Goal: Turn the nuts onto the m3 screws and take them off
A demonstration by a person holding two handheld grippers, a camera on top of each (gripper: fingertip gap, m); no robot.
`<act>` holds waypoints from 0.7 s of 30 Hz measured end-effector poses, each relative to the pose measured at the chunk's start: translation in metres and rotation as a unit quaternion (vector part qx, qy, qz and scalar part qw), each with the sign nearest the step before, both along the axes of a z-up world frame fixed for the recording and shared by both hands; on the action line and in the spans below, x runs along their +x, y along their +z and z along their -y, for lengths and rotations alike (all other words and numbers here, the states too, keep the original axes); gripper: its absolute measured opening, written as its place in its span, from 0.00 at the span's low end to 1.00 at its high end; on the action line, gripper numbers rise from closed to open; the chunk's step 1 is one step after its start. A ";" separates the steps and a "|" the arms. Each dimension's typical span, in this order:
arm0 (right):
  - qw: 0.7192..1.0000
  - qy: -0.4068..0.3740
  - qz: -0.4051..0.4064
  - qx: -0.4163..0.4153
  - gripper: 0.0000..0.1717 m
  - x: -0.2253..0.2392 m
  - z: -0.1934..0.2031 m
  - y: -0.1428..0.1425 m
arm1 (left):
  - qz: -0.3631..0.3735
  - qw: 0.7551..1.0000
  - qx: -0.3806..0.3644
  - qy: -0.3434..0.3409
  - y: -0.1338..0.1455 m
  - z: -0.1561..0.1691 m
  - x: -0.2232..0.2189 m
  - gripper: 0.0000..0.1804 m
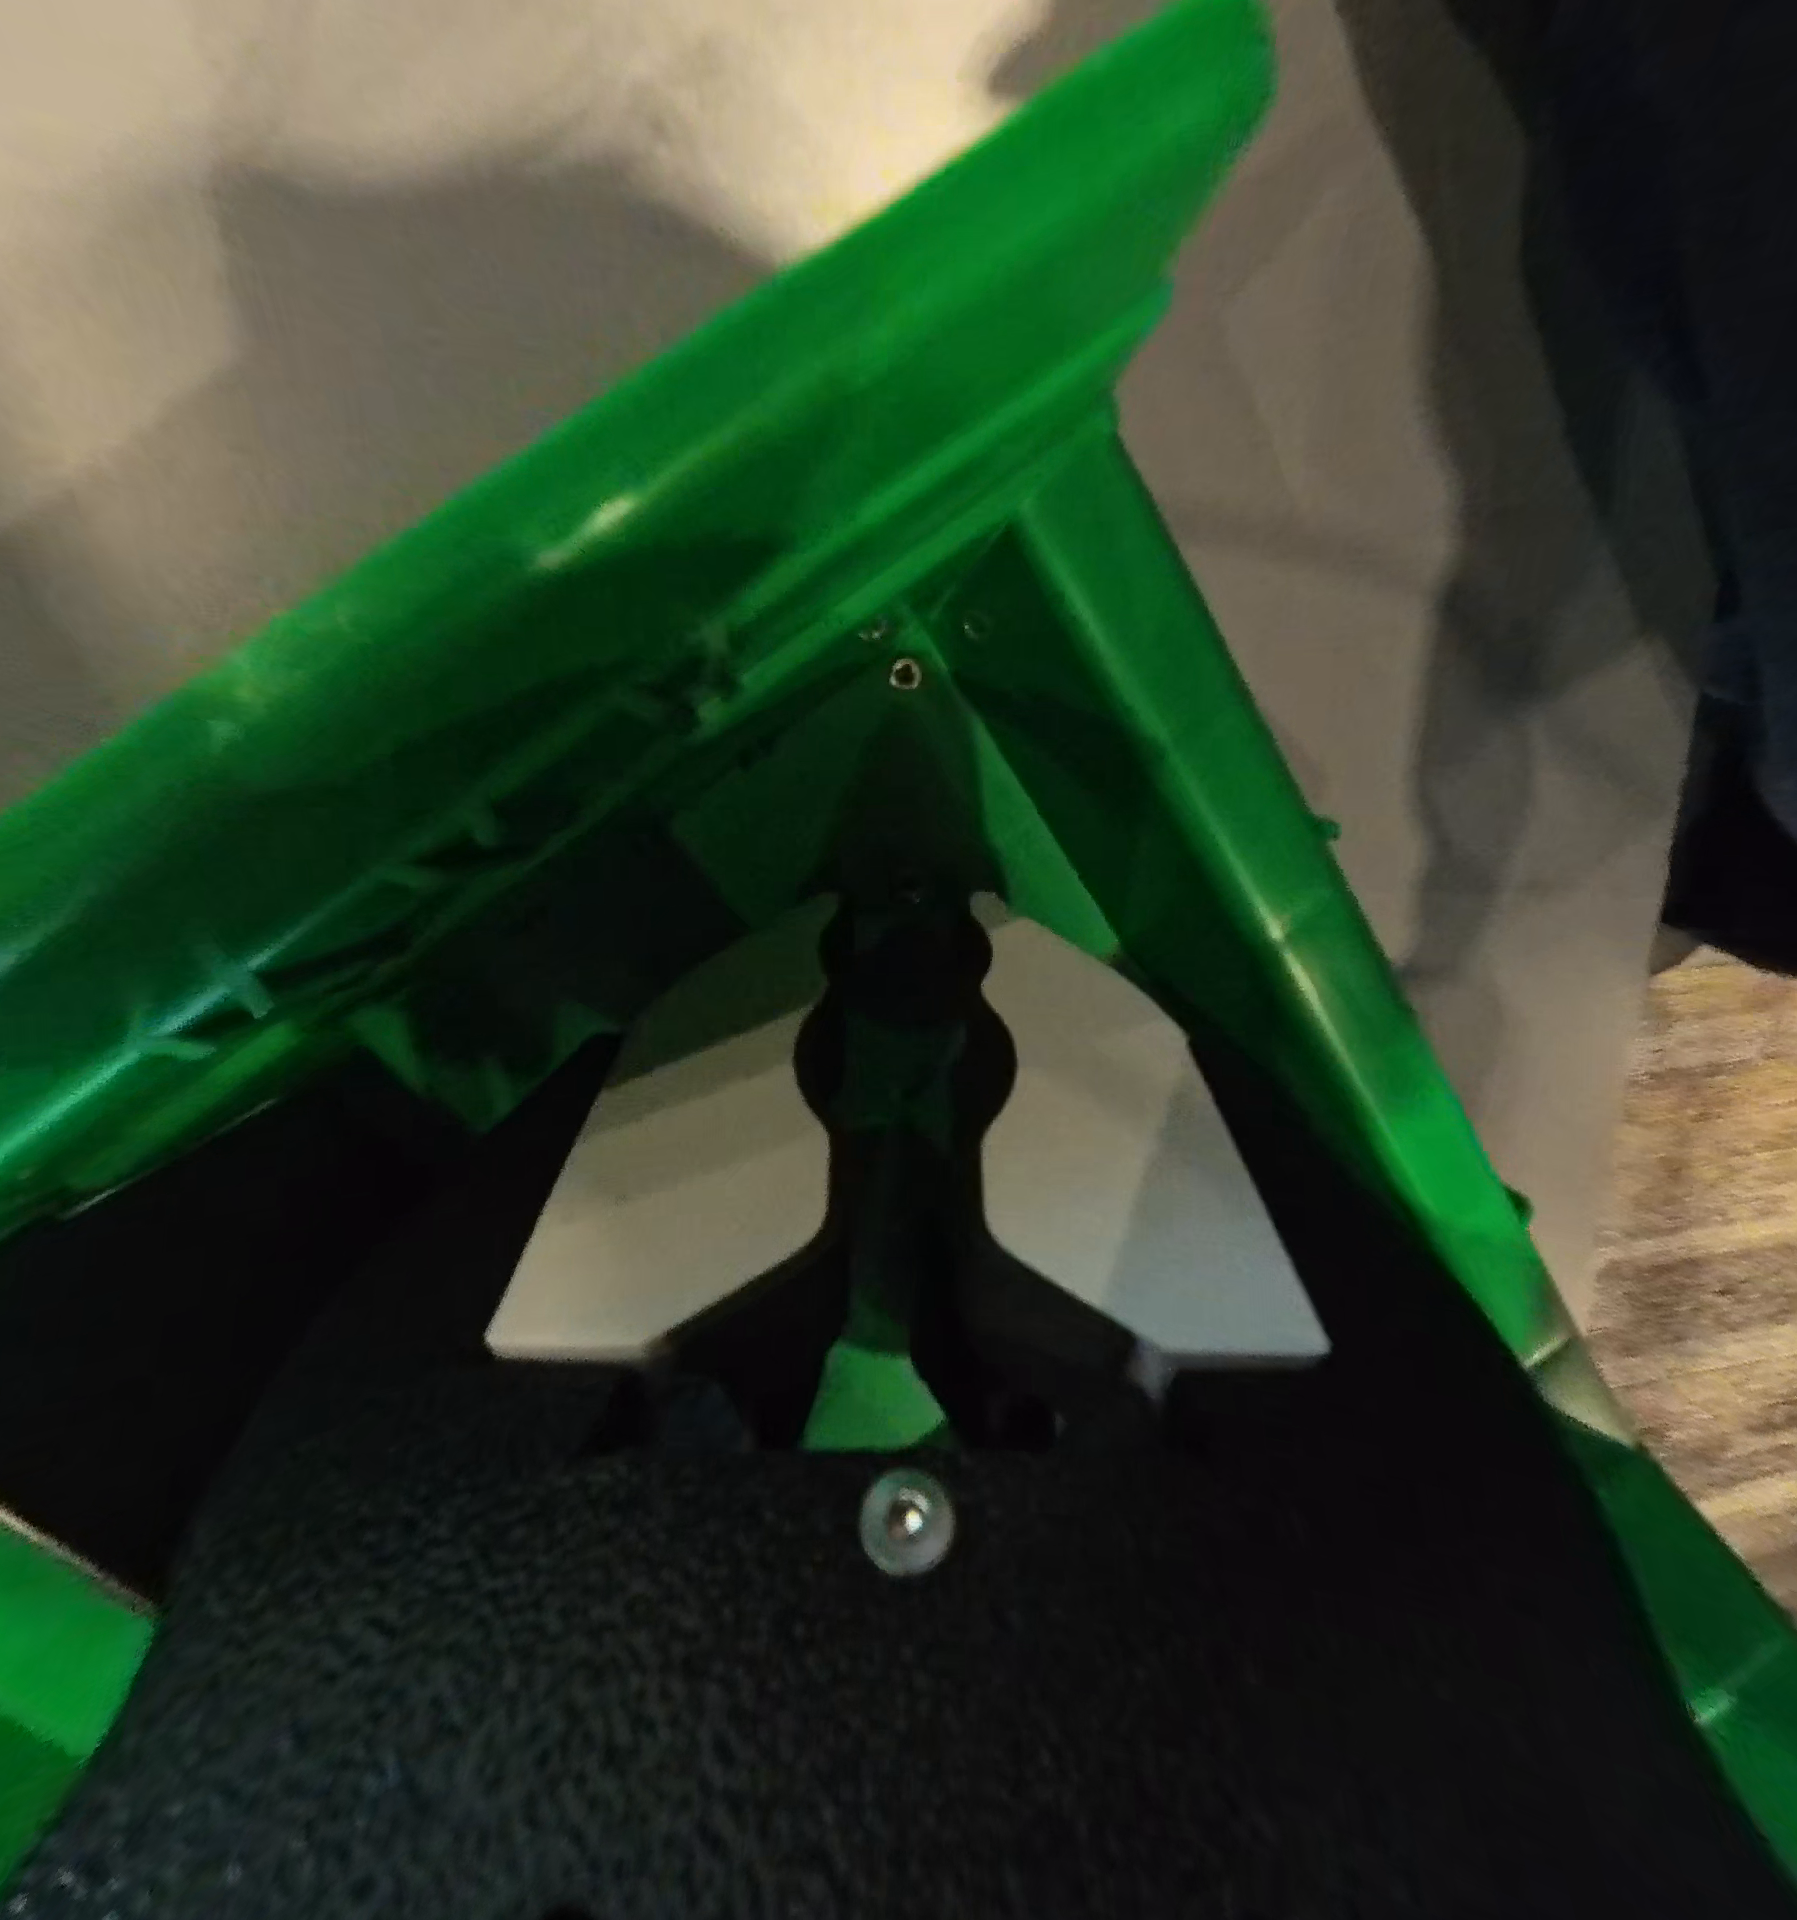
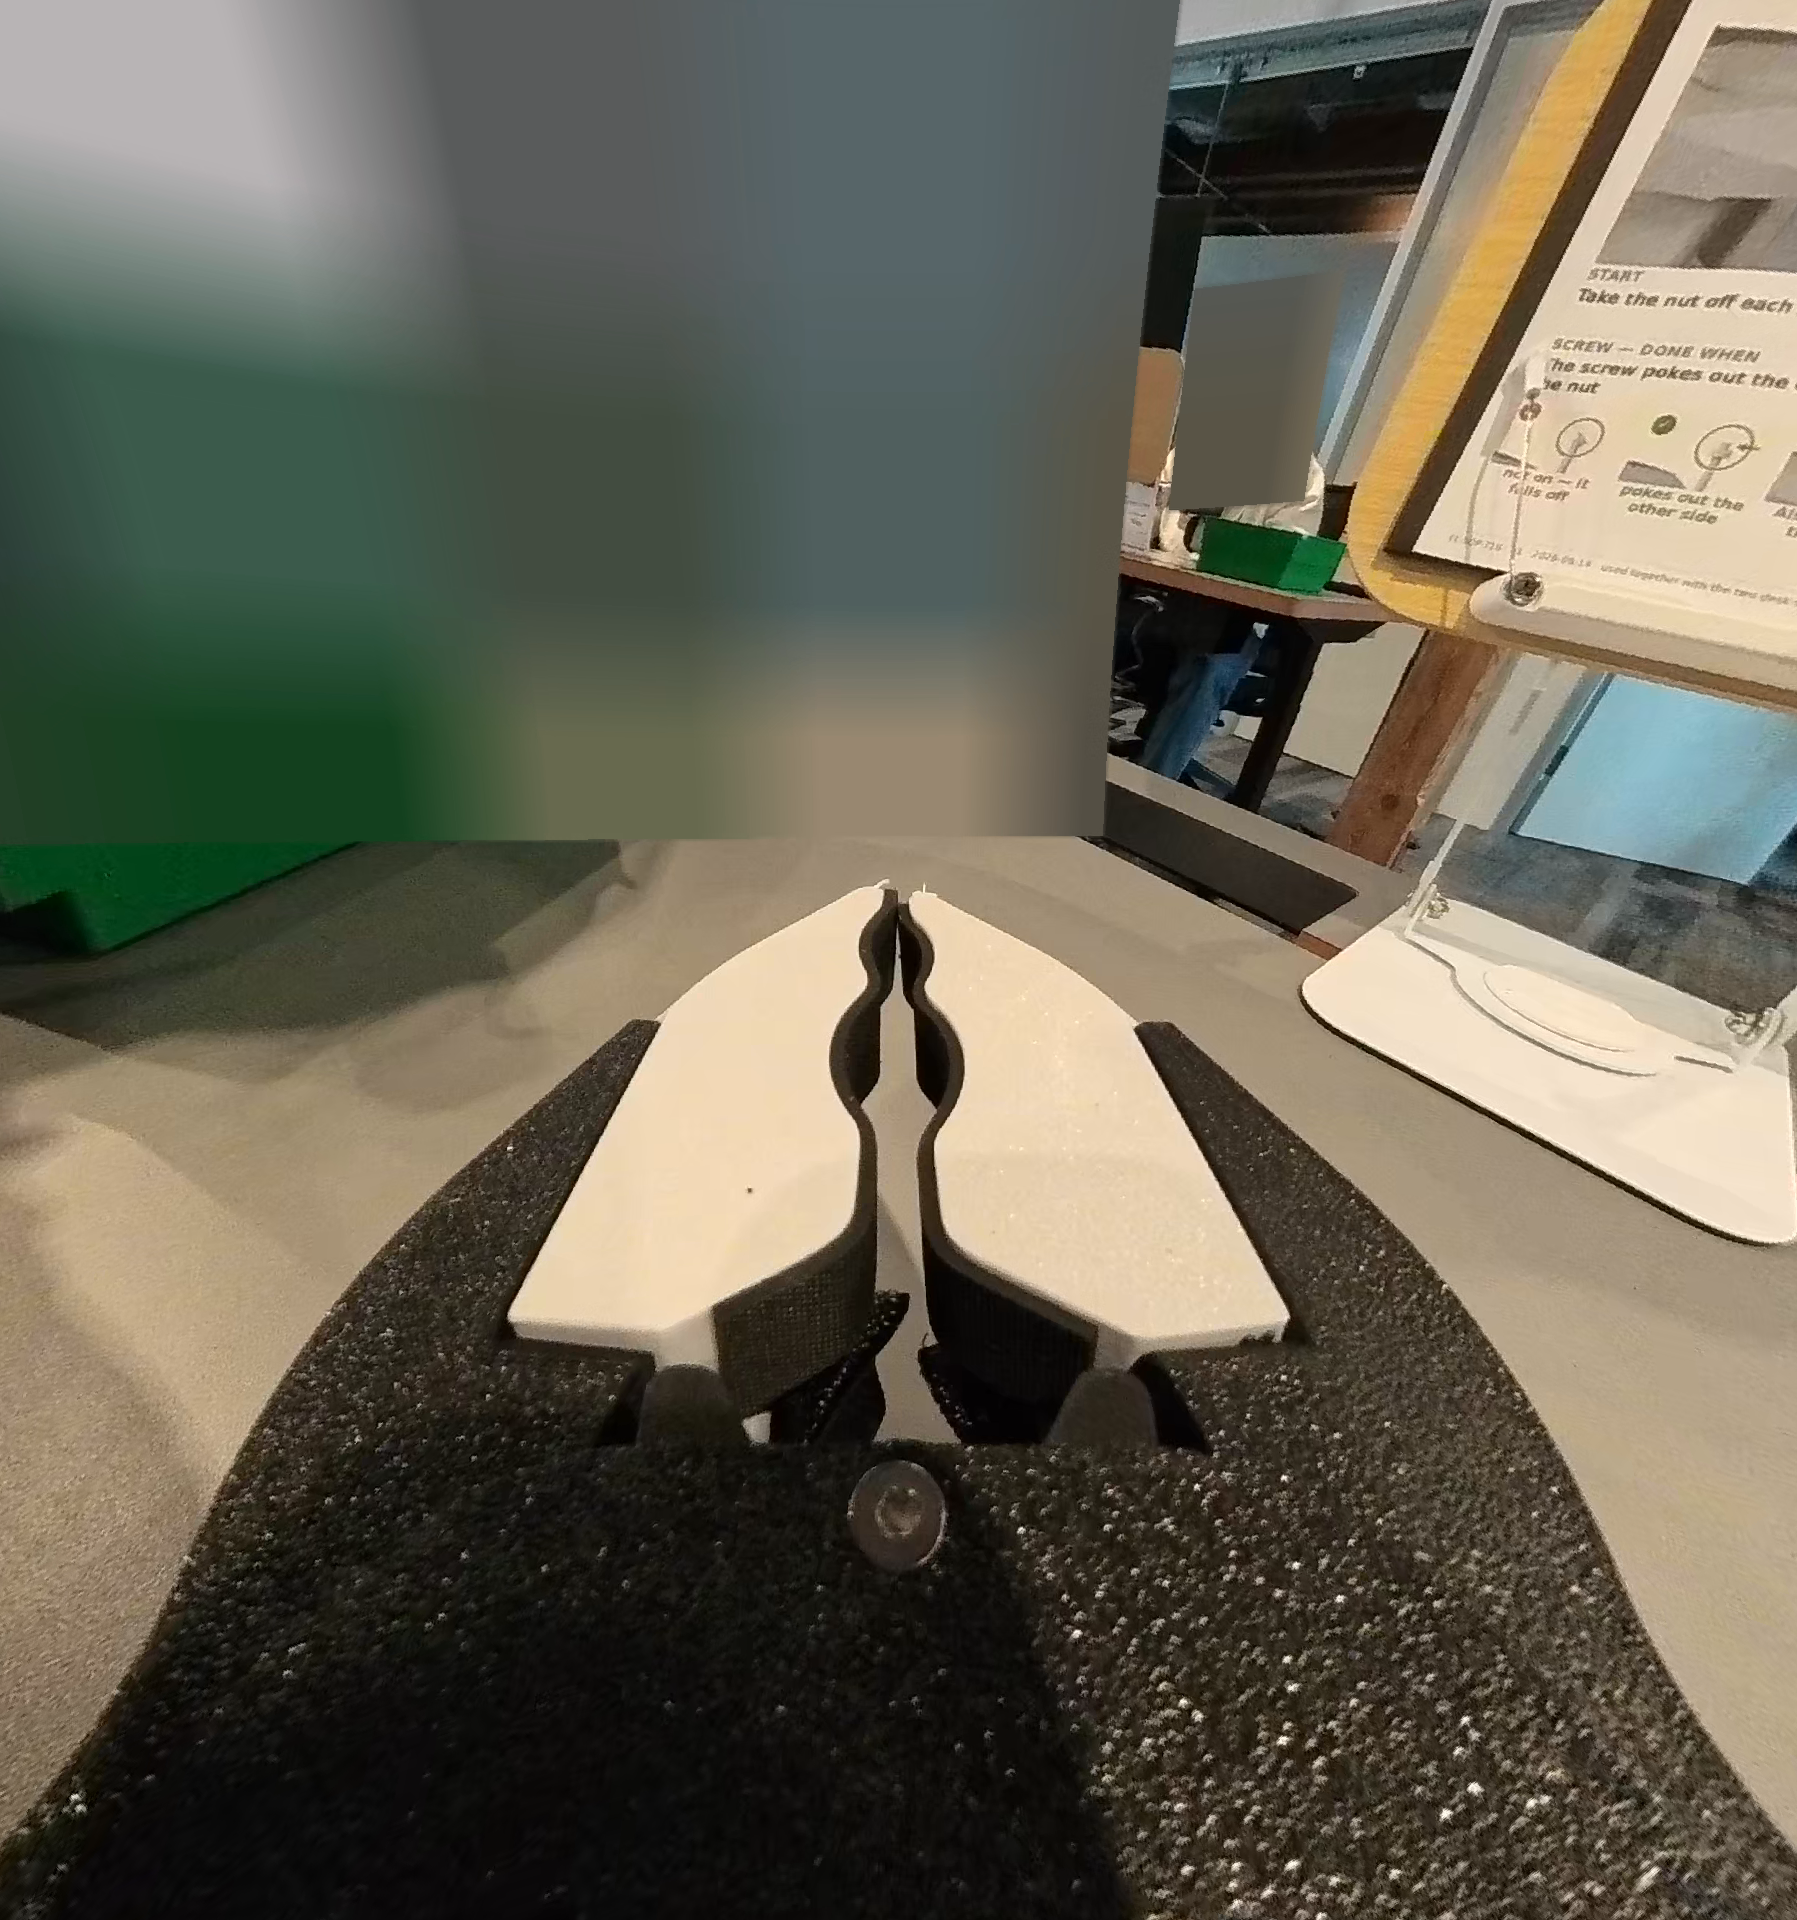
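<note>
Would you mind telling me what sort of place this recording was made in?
Probably an open-plan office or lab workspace: a grey-covered work table carries an instruction sheet on a white stand, and beyond it are another desk with a green bin and an exposed ceiling.

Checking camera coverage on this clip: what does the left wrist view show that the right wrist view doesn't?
Left only: a green plastic frame close up, small screw heads in it, covering the tips of the left tongs. Right only: right tongs closed on nothing, a white stand bearing an instruction sheet. Both: the grey tabletop; green plastic at the right view's left edge, maybe the same piece.
</note>
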State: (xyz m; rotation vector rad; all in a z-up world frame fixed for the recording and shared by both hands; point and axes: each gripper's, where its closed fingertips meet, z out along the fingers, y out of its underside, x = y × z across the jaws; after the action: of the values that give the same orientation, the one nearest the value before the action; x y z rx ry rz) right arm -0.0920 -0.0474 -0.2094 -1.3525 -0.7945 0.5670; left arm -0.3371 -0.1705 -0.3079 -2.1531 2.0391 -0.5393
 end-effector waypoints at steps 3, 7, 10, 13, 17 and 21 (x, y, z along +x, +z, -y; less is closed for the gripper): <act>1.000 0.000 -0.001 0.000 0.00 0.000 0.000 0.000 | 0.003 1.000 -0.005 0.011 0.000 0.000 0.002 0.10; 1.000 0.001 -0.002 0.000 0.00 0.000 0.000 0.000 | 0.009 0.999 -0.015 0.028 -0.001 -0.001 0.005 0.09; 1.000 0.001 -0.002 0.000 0.00 0.000 0.000 0.000 | 0.009 0.999 -0.011 0.029 -0.001 -0.001 0.004 0.08; 1.000 0.001 -0.002 -0.001 0.00 0.000 0.000 0.001 | 0.003 1.000 0.017 0.021 -0.002 -0.002 0.004 0.07; 1.000 0.002 -0.003 -0.001 0.00 0.000 0.000 0.001 | 0.001 0.999 0.042 0.019 -0.002 -0.001 0.004 0.08; 1.000 0.003 -0.005 -0.001 0.00 0.000 0.000 0.001 | 0.014 0.998 0.061 0.031 -0.002 -0.001 0.005 0.09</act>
State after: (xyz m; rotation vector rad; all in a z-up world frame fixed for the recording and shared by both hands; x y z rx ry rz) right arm -0.0921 -0.0478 -0.2081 -1.3480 -0.7904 0.5781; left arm -0.3326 -0.1697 -0.3103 -2.1179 1.9304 -0.4239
